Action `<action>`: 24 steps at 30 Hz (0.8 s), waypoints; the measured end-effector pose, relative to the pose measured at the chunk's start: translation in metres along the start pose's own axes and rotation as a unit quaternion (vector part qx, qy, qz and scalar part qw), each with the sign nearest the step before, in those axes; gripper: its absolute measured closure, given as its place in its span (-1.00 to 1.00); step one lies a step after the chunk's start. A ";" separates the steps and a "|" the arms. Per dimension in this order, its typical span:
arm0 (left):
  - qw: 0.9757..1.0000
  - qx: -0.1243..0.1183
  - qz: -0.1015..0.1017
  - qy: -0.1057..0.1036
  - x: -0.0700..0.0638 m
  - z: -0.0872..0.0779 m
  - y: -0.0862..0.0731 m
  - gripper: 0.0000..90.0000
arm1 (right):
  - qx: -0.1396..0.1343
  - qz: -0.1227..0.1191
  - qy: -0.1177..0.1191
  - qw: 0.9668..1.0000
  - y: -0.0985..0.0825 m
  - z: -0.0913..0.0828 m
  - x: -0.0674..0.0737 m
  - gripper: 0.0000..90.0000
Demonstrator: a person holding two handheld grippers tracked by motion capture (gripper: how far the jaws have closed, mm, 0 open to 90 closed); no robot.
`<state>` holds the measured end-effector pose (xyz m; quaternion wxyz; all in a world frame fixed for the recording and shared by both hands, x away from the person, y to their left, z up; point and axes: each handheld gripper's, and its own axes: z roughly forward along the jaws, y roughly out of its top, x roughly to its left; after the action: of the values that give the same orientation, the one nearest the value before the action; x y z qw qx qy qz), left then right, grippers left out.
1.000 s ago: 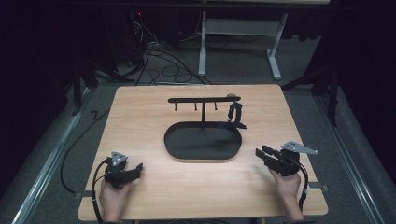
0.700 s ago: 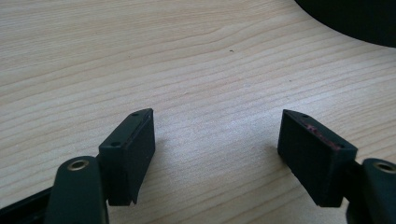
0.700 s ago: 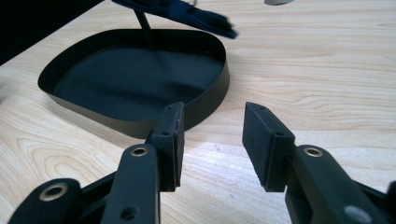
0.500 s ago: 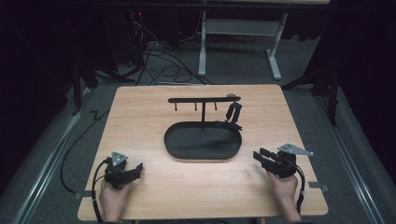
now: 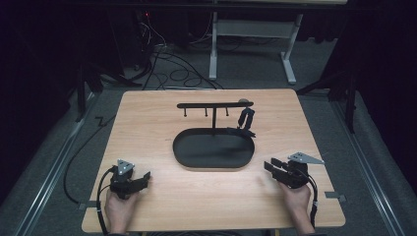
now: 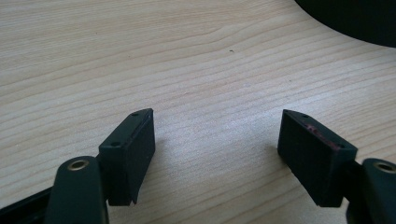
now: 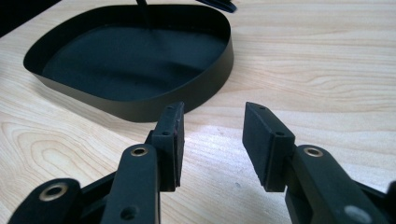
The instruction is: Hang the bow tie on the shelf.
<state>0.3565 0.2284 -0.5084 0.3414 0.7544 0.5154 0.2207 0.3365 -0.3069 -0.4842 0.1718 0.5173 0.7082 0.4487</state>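
Light wood table (image 5: pixel 147 113) sits on grey carpet in a dark room, cables (image 5: pixel 167 64) and a white desk frame (image 5: pixel 246 34) behind it. The black oval tray (image 5: pixel 187 152) with its hook rack (image 5: pixel 215 104) stands mid-table. Left gripper (image 5: pixel 142 178) rests near the front left with jaws wide and empty; right gripper (image 5: pixel 271 164) just right of the tray, jaws partly apart, also empty.

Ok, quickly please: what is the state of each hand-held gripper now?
Left hand-held gripper: open, holding nothing, over the bare table.
Right hand-held gripper: open, holding nothing, near the black tray.
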 end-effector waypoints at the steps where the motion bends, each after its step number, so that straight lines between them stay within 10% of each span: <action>1: 1.000 -0.001 0.000 0.000 0.000 0.000 0.000 -0.38 | 0.001 0.000 -0.001 1.000 -0.001 0.001 0.000 0.35; 24: 1.000 -0.001 0.000 0.000 0.000 0.000 0.000 -0.38 | 0.032 -0.009 -0.016 0.999 -0.006 0.015 0.000 0.33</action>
<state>0.3565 0.2283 -0.5086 0.3422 0.7538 0.5154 0.2215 0.3438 -0.3002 -0.4975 0.1702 0.5232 0.7242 0.4156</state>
